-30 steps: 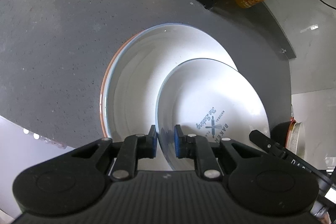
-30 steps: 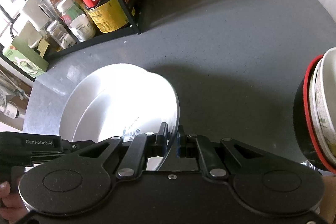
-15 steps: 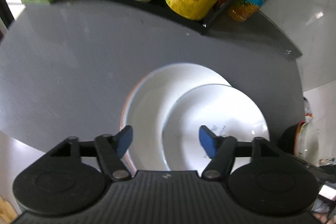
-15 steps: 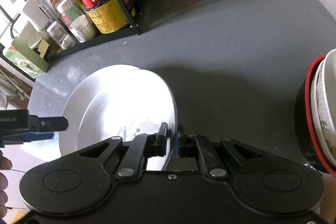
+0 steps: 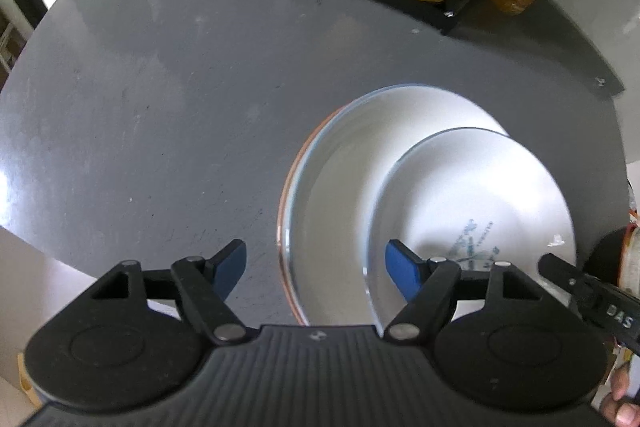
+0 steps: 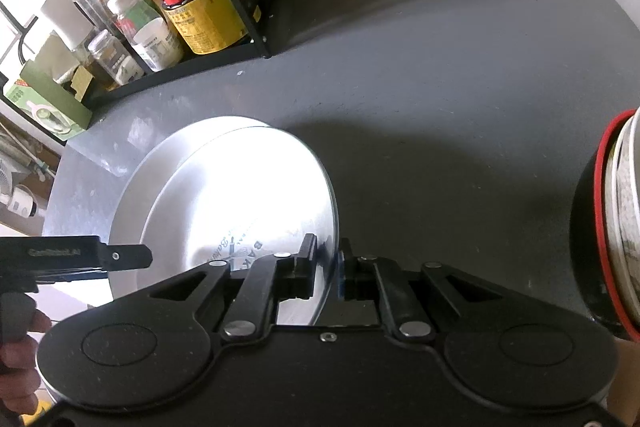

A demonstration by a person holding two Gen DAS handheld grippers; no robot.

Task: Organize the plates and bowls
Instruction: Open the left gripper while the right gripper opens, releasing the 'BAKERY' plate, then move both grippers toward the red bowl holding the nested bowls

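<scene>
Right gripper (image 6: pixel 326 273) pinches one plate (image 6: pixel 256 203) over another plate (image 5: pixel 340 167).

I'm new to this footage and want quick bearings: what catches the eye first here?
Two bright white plates on the grey countertop: the smaller plate lies on the larger plate, its rim pinched by the right gripper. The left gripper hangs open above them. Behind stands a black rack crowded with bottles.
</scene>
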